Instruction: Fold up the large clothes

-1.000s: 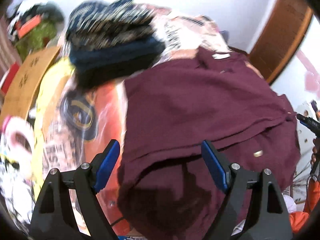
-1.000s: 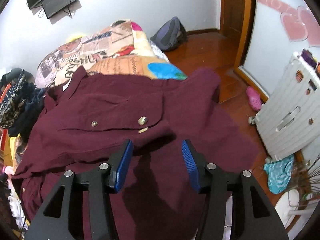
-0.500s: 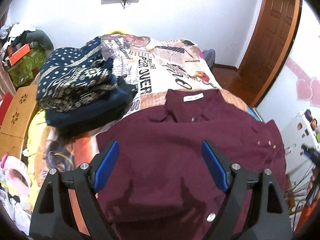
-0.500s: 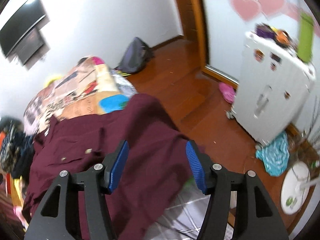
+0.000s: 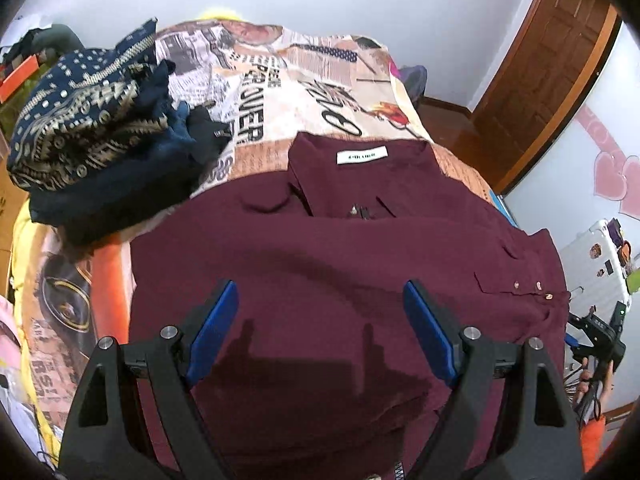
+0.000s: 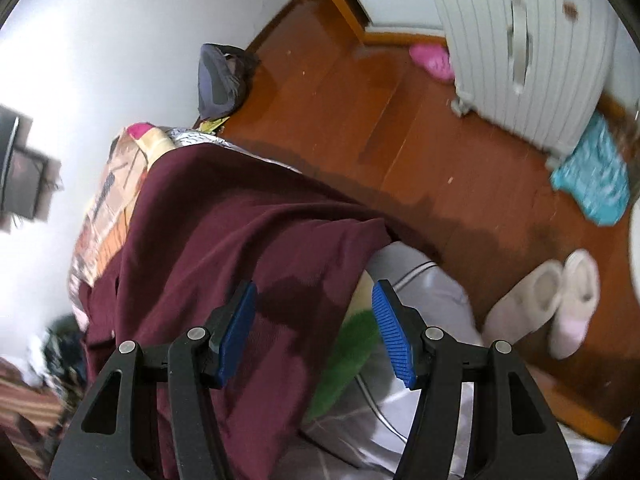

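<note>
the left claw [image 5: 320,332] hangs with jaws wide apart and empty above the near half of the shirt [image 5: 340,248], which lies spread on the bed [image 5: 304,80], collar and label at the far end. a second ago this view was blurred and skewed; now it faces the shirt squarely, stack [image 5: 92,136] at far left. the right claw [image 6: 314,330], jaws apart with nothing pinched, has rolled and dropped since a second ago, from over the chest buttons to the shirt's right edge [image 6: 352,240] hanging off the bed. i'd judge both are lining up to grab for the first fold.
</note>
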Available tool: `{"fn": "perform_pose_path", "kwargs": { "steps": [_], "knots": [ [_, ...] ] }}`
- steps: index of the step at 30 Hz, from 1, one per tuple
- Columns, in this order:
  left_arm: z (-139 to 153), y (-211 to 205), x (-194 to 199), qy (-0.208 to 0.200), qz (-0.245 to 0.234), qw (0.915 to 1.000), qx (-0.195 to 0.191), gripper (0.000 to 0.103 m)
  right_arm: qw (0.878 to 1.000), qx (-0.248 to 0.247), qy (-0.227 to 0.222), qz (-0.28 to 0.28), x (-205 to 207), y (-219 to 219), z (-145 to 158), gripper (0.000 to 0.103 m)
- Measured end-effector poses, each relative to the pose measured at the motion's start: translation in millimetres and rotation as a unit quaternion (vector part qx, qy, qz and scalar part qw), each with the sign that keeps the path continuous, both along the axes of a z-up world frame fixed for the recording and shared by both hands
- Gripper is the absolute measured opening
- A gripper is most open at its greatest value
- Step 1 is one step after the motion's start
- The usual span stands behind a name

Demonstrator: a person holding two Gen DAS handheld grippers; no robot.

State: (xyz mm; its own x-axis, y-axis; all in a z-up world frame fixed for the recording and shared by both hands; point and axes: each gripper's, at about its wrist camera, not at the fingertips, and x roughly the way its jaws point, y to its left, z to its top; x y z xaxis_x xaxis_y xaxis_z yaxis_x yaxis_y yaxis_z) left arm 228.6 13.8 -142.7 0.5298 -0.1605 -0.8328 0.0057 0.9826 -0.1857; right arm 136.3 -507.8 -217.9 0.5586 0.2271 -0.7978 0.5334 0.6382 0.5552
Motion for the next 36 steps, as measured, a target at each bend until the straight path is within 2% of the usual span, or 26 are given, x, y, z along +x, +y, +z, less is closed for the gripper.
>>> {"fn": "perform_pose_path", "kwargs": {
  "steps": [3, 6, 8, 10, 11, 12, 13, 16, 21, 27, 31, 34, 36],
  "knots": [
    [-6, -1, 1, 0.008, 0.003, 1.0, -0.005, 0.084, 0.999, 0.035, -0.01, -0.014, 6, -5, -10, 0.056],
    [-12, 1, 1, 0.016, 0.01, 0.9998, -0.012, 0.084, 0.999, 0.04, -0.021, -0.025, 11, -7, -14, 0.055],
    [-14, 3, 1, 0.018, 0.015, 0.9996, -0.015, 0.084, 0.998, 0.042, -0.022, -0.035, 14, -7, -17, 0.045],
    [-16, 5, 1, 0.021, 0.019, 0.9995, -0.015, 0.084, 0.998, 0.031, -0.018, -0.043, 15, -8, -17, 0.026],
    [-16, 6, 0, 0.02, 0.021, 0.9995, -0.013, 0.084, 0.998, 0.026, -0.019, -0.049, 13, -8, -14, 0.022],
    [-17, 6, 0, 0.019, 0.021, 0.9995, -0.011, 0.084, 0.998, 0.023, -0.023, -0.052, 12, -9, -12, 0.013],
    [-16, 6, -1, 0.017, 0.02, 0.9996, -0.008, 0.084, 0.998, 0.018, -0.028, -0.054, 10, -9, -8, 0.007],
    [-15, 5, -4, 0.01, 0.018, 0.9998, 0.002, 0.084, 0.997, -0.011, -0.054, -0.056, 2, -6, 17, 0.006],
    [-8, -1, -11, -0.009, 0.001, 0.9997, 0.022, 0.084, 0.99, -0.069, -0.124, -0.024, -5, 18, 86, 0.005],
    [5, -8, -23, -0.039, -0.025, 0.9982, 0.038, 0.084, 0.966, -0.102, -0.231, 0.052, -9, 72, 171, 0.005],
    [11, -10, -31, -0.052, -0.038, 0.9972, 0.038, 0.084, 0.939, -0.124, -0.294, 0.131, -13, 126, 214, 0.005],
    [14, -11, -37, -0.062, -0.044, 0.9961, 0.045, 0.084, 0.923, -0.133, -0.306, 0.192, -10, 163, 220, 0.005],
    [14, -12, -40, -0.066, -0.046, 0.9956, 0.049, 0.084, 0.92, -0.132, -0.291, 0.228, -3, 187, 212, 0.005]
  ]
}}
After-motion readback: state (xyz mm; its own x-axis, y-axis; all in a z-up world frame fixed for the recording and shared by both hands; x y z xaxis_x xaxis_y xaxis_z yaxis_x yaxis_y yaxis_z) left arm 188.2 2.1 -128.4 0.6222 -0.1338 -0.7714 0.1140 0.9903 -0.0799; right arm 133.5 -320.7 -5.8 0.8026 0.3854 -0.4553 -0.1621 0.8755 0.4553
